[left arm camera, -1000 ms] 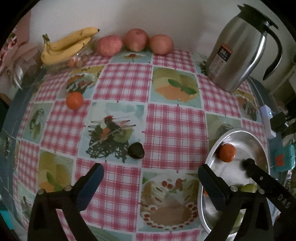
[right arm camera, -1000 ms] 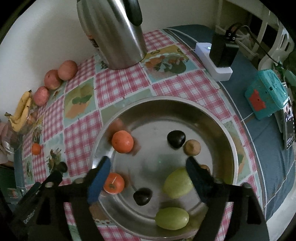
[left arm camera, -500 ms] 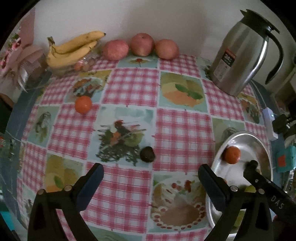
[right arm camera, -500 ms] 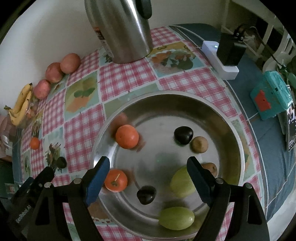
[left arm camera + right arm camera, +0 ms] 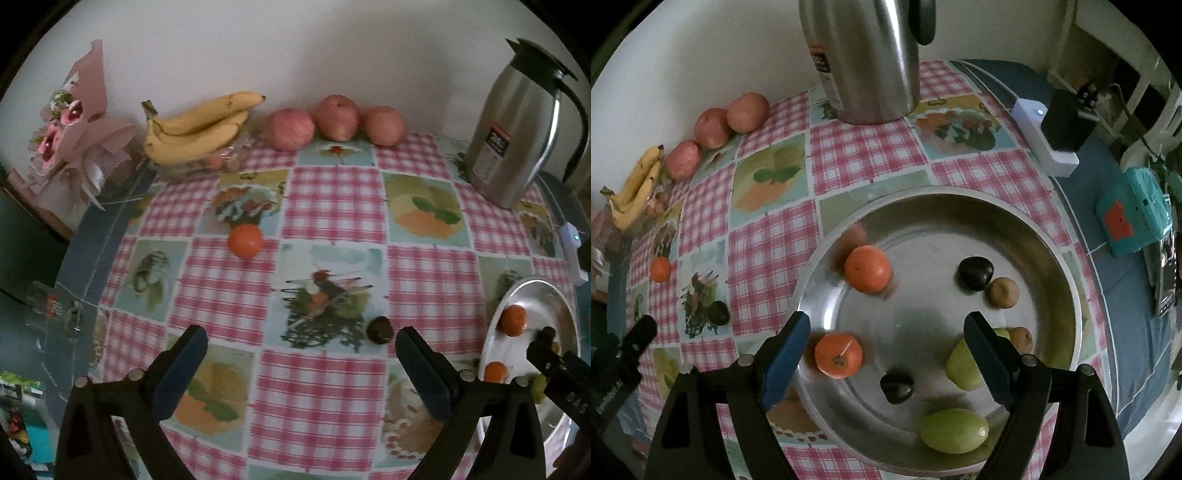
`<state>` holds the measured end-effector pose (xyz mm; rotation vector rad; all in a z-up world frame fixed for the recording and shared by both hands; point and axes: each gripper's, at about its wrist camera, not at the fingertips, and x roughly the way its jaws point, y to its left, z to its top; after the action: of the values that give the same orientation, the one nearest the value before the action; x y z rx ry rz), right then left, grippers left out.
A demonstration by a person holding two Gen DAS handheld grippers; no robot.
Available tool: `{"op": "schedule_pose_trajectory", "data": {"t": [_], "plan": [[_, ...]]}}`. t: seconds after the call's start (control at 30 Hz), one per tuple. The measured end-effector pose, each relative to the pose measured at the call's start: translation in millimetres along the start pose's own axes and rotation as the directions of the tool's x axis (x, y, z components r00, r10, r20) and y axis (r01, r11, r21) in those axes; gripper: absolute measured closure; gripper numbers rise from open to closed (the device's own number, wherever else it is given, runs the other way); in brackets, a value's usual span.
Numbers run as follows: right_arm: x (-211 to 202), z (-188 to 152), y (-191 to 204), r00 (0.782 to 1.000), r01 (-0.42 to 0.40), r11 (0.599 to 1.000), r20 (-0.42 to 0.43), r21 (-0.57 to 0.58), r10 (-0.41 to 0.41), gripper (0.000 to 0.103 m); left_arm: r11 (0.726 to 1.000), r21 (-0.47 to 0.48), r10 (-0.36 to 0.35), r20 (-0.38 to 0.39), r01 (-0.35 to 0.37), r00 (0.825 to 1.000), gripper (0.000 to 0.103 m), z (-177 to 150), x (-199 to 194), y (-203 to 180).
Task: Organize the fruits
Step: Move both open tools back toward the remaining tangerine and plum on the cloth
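Above steel bowl (image 5: 1067,295), right claw (image 5: 886,328) wide open, empty; green fruit (image 5: 955,430) lies lengthwise left-right.

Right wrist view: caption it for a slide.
Open right gripper above a steel bowl holding oranges, green and dark fruit.

Dim indoor light in both fisheye views, with muted colours and fine grain. Strong barrel distortion, bending the checked tablecloth (image 5: 332,199) into a dome, with black vignette filling the corners. Soft glare streaks down the steel jug (image 5: 517,129) and a pale sheen across the metal bowl (image 5: 923,317). Faint, diffuse shadows under the fruit. Slight softness toward the edges; the orange (image 5: 867,274) in the bowl smeared by motion blur.
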<state>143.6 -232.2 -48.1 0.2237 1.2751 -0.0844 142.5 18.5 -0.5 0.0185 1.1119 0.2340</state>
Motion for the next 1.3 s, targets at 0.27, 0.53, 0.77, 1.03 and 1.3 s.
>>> {"op": "schedule_pose_trajectory", "data": {"t": [0.27,0.53,0.77,1.03,1.3], "plan": [[-4,-5,20,1.000,0.010,0.999,0.011,-0.038,-0.009,0.017,1.000,-0.006,0.013,-0.001,-0.013,1.000,0.000,2,-2,32],[-4,-11,51,1.000,-0.003,0.997,0.009,-0.081,0.003,0.017,1.000,-0.025,-0.006,-0.010,0.006,1.000,0.000,2,0,63],[-4,-15,85,0.999,-0.033,0.992,0.006,-0.125,0.034,0.017,0.996,-0.092,-0.014,-0.023,0.011,1.000,0.000,1,10,102],[6,-21,130,0.996,-0.089,0.982,-0.027,-0.167,0.085,0.017,0.981,-0.192,-0.033,-0.033,0.026,0.999,0.000,0,22,151],[20,-20,159,0.989,-0.146,0.973,-0.057,-0.176,0.138,0.017,0.970,-0.240,-0.061,-0.046,0.048,0.997,0.000,-1,40,170]]}}
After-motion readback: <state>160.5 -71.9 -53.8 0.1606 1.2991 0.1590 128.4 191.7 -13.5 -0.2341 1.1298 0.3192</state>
